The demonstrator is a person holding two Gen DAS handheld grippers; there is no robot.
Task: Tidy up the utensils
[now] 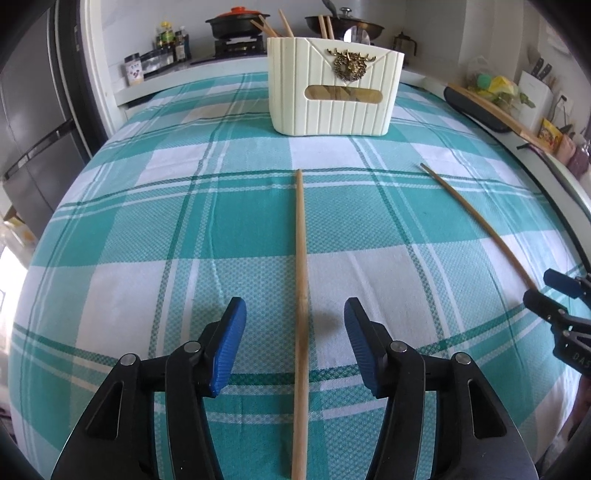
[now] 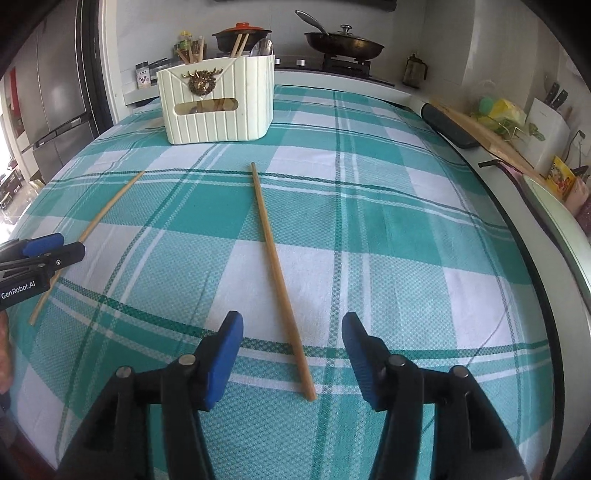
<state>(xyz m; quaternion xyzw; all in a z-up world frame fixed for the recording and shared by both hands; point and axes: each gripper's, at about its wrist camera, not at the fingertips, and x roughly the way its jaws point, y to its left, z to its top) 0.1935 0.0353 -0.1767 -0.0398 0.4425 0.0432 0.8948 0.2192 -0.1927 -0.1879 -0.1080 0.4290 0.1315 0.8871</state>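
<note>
Two loose wooden chopsticks lie flat on the teal-and-white checked tablecloth (image 1: 177, 221), well apart from each other. Left chopstick (image 1: 301, 295) runs straight between the left gripper's (image 1: 294, 347) blue pads (image 1: 229, 347), jaws spread wide, neither pad touching the wood; thick end passes under the gripper toward the camera, thin tip points at the holder. Same stick shows in the right wrist view at far left (image 2: 92, 225), with the left gripper (image 2: 51, 251) over its near part.

Right chopstick (image 2: 280, 277) lies slightly slanted between the right gripper's (image 2: 291, 354) pads (image 2: 221, 362), jaws spread wide, no contact; its thick end stops just short of the fingers' base. In the left wrist view this stick (image 1: 476, 221) angles off to the right, and the right gripper (image 1: 554, 291) sits at its near end at frame edge.

Cream ribbed utensil holder (image 1: 334, 92) stands upright at the far side of the cloth, gold deer-head badge on its front, oblong window slot below. More chopsticks (image 1: 286, 22) and a metal spoon (image 1: 356, 35) stick out of its top. Holder is well apart from both loose sticks.

Behind: stove counter with a black pot with an orange lid (image 2: 242, 35), a lidded frying pan (image 2: 343, 44), spice bottles (image 1: 170, 40). Grey fridge (image 2: 62, 99) on the left. Knife block (image 2: 550, 122) and a wooden board (image 2: 480, 133) on the right counter.
</note>
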